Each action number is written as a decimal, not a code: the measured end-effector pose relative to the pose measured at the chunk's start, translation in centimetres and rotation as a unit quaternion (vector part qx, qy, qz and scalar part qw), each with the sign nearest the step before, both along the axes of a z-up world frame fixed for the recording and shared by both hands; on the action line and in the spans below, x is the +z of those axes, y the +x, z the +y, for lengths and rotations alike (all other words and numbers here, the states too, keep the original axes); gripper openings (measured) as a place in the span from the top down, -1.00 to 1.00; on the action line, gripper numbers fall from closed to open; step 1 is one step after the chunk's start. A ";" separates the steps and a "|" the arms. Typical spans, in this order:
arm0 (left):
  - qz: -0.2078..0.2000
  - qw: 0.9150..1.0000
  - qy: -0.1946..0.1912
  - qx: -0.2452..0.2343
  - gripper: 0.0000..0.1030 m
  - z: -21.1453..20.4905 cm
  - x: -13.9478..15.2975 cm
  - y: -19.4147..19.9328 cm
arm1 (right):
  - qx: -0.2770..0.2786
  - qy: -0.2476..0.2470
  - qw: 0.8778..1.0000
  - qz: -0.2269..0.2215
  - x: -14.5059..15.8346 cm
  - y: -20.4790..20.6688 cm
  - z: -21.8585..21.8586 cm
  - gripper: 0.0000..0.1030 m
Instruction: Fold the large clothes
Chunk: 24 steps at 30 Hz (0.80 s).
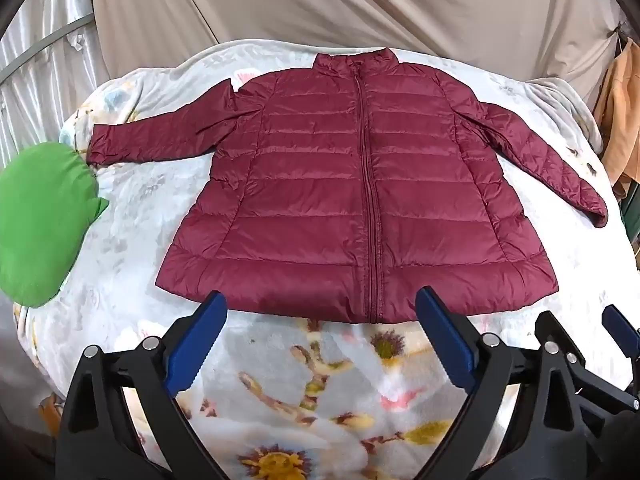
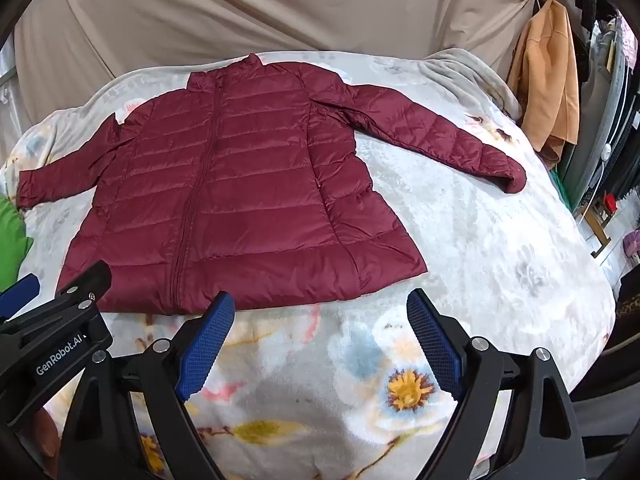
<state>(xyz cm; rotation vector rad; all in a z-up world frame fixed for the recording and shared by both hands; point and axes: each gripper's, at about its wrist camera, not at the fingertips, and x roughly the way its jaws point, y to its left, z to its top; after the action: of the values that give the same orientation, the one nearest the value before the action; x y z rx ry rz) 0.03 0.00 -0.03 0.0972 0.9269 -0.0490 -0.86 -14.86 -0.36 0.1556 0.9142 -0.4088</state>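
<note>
From the left wrist camera: a burgundy quilted puffer jacket lies face up and zipped on a pale floral fleece blanket, collar away from the camera, both sleeves spread out to the sides, seemingly laid flat so that folding can start from a tidy shape. The left gripper hovers just short of the hem with its blue-padded jaws spread wide and nothing between them, angled down toward the cloth, apparently poised for a first grasp. Part of the right gripper shows at the frame's right edge. A bright green cushion-like bundle sits at the blanket's left edge, near the cuff of one sleeve but apart from the jacket's body.

From the right wrist camera: the same jacket occupies the left and middle of the blanket, its right-hand sleeve stretched out toward the blanket's edge, cuff slightly curled. The right gripper waits beside the hem's right half, jaws likewise wide apart and empty. An orange garment hangs against the beige fabric backdrop beyond.

The jacket's shell is glossy and puffed in horizontal channels, lightly wrinkled; it looks slippery and springy, so folds may not stay put without pressing. No fold has yet been made.
</note>
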 end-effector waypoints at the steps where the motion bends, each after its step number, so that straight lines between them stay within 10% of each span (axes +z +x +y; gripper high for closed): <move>1: -0.001 1.000 0.000 0.000 -0.80 0.0 0.0 0.0 | 0.000 0.001 1.000 0.000 -0.1 0.1 0.0 -0.66; 24: -0.004 1.000 0.006 0.002 -0.79 0.5 -0.1 -0.5 | -0.005 -0.007 1.000 -0.005 0.4 -0.3 0.5 -0.67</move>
<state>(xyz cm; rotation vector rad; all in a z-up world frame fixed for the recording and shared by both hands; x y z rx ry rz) -0.42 0.51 -0.12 0.1077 0.9187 -0.0396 -1.20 -14.33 0.06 0.1493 0.9007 -0.4223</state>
